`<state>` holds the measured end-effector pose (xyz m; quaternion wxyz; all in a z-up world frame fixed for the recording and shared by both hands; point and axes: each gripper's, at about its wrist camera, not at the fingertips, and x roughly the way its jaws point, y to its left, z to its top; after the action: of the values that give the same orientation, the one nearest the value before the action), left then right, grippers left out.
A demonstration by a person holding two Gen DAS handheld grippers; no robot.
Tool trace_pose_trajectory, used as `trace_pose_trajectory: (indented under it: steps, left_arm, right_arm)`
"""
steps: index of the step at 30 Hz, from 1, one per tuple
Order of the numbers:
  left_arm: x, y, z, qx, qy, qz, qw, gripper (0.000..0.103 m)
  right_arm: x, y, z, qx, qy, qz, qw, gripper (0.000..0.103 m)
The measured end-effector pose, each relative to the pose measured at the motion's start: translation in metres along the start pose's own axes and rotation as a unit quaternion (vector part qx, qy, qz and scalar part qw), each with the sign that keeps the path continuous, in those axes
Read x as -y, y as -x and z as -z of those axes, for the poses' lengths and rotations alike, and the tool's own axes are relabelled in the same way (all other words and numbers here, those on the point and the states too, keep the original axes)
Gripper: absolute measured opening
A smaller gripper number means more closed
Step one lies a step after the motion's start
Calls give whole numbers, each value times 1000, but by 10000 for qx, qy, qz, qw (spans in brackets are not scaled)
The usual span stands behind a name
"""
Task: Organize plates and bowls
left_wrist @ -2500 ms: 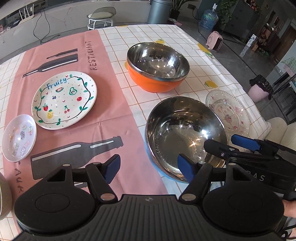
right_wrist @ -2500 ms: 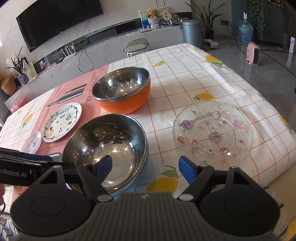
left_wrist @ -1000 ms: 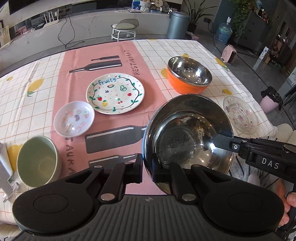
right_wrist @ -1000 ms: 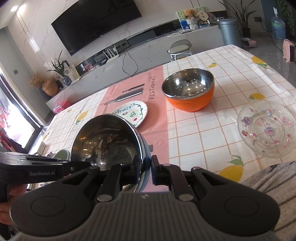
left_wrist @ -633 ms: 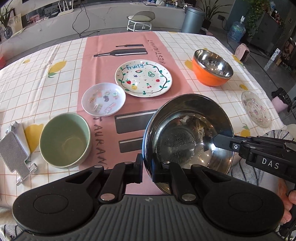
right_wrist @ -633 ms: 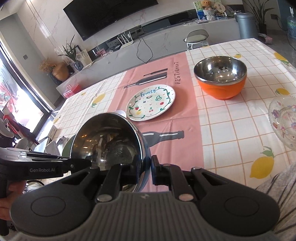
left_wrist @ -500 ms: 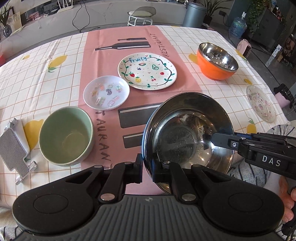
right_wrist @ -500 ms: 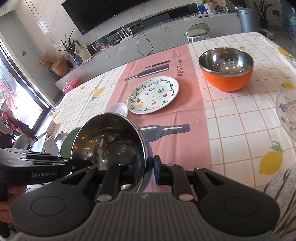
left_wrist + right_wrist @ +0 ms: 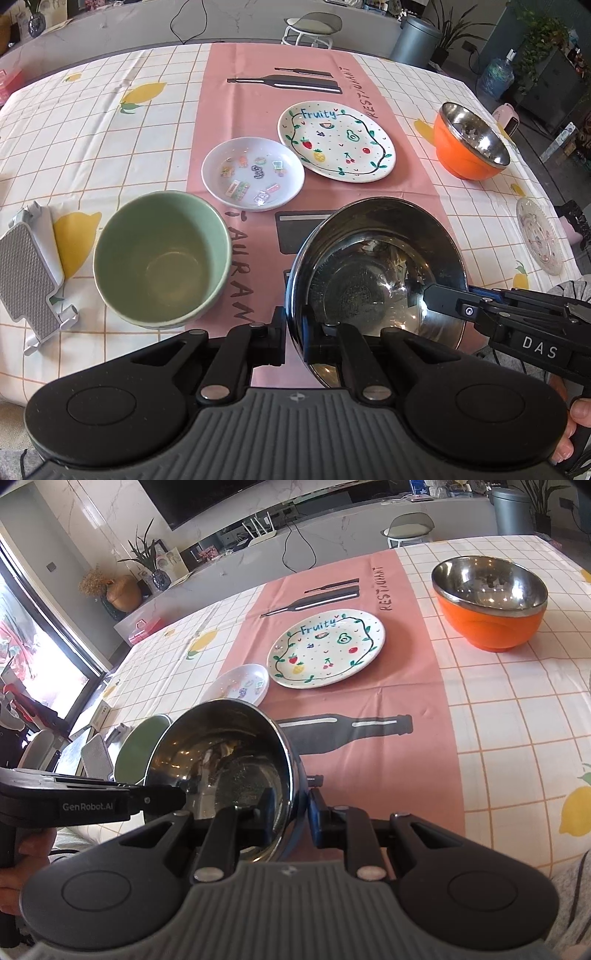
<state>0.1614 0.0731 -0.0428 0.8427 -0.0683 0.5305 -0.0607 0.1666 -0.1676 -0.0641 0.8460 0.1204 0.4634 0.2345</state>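
Nearest the cameras, the steel bowl (image 9: 373,273) hangs above the tablecloth (image 9: 110,122), its thin rim pinched between the fingers of the left gripper (image 9: 294,336) and, opposite, the right gripper (image 9: 299,812). Beyond and left of it sits the green bowl (image 9: 160,258). Rigid, light and probably slick, it needs both rim holds kept level.

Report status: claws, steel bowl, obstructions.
Both claws, left and right, shut on steel bowl rim. Bowl lifted, tilted. Green bowl close beside it.
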Motion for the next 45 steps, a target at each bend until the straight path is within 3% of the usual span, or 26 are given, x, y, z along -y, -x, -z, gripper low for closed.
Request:
trace_pose_trajectory:
  steps: [11, 17, 19, 27, 34, 38, 45]
  left_arm:
    - [-18, 0, 3, 195, 286, 218, 9992, 10]
    - [-17, 1, 5, 364, 324, 291, 9984, 17]
    - [-17, 2, 6, 430, 335, 369, 9978, 26]
    - [-24, 17, 9, 803, 422, 573, 9942, 31]
    - [-21, 30, 10, 1158, 222, 441, 9920, 42]
    - [-22, 27, 10, 1045, 218, 480, 9931, 44]
    - [-28, 14, 9, 789, 396, 160, 9960, 42]
  right_arm:
    - [-10, -6, -3, -9, -106, 68, 9999, 19]
    - [-19, -4, 1, 267, 109, 370, 9989, 19]
    - [-18, -3, 2, 266, -21, 316, 9991, 19]
    - [-27, 7, 8, 509, 65, 533, 9973, 21]
    - [-42, 21, 13, 909, 376, 828, 9917, 42]
    - [-45, 20, 13, 896, 427, 857, 9914, 45]
    - [-45, 8, 18, 725, 527, 995, 9910, 43]
